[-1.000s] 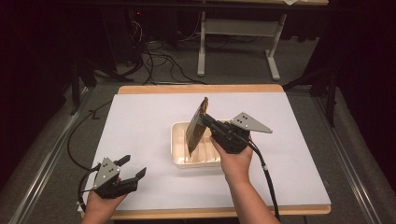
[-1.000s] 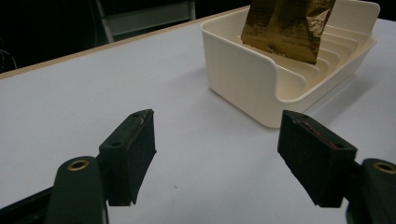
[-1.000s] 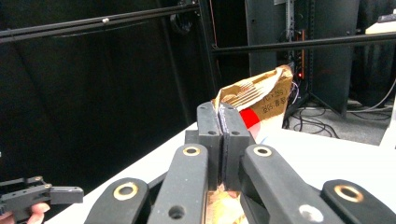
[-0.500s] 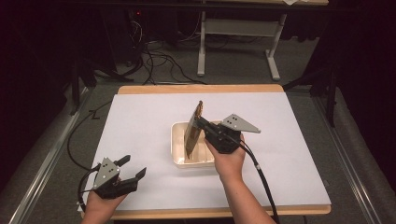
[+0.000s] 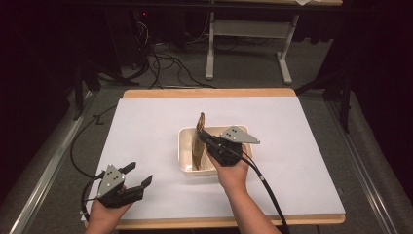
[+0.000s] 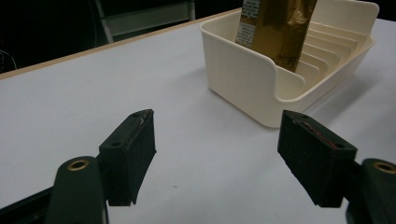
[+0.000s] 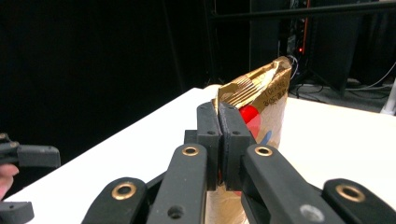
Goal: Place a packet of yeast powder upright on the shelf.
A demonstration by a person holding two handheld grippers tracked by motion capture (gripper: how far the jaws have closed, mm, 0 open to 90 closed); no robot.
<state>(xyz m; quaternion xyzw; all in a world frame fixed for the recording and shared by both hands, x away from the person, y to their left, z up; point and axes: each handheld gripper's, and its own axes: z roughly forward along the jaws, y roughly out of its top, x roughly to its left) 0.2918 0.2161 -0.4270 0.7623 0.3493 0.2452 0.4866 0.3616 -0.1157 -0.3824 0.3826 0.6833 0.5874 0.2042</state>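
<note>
On the white-covered rectangular worktop [image 5: 146,126] with its pale wooden edge, a cream plastic rack tray [image 5: 185,146] with ribbed slots along its floor sits a little right of centre. A flat gold foil packet [image 5: 198,141] stands on edge inside the tray, upright and leaning slightly, its lower end down among the slots; the left gripper view shows a white printed label on one side [image 6: 275,28], the right gripper view a red mark on the other [image 7: 254,105]. Right hand-held gripper [image 5: 204,139]: jaws pressed together on the packet's edge, foil pinched between the pads, gripper body over the tray's right wall. Left hand-held gripper [image 5: 138,176]: resting at the near left of the worktop, well apart from the tray, jaws spread wide with nothing between them. Black cables trail from both grippers toward the near edge
</note>
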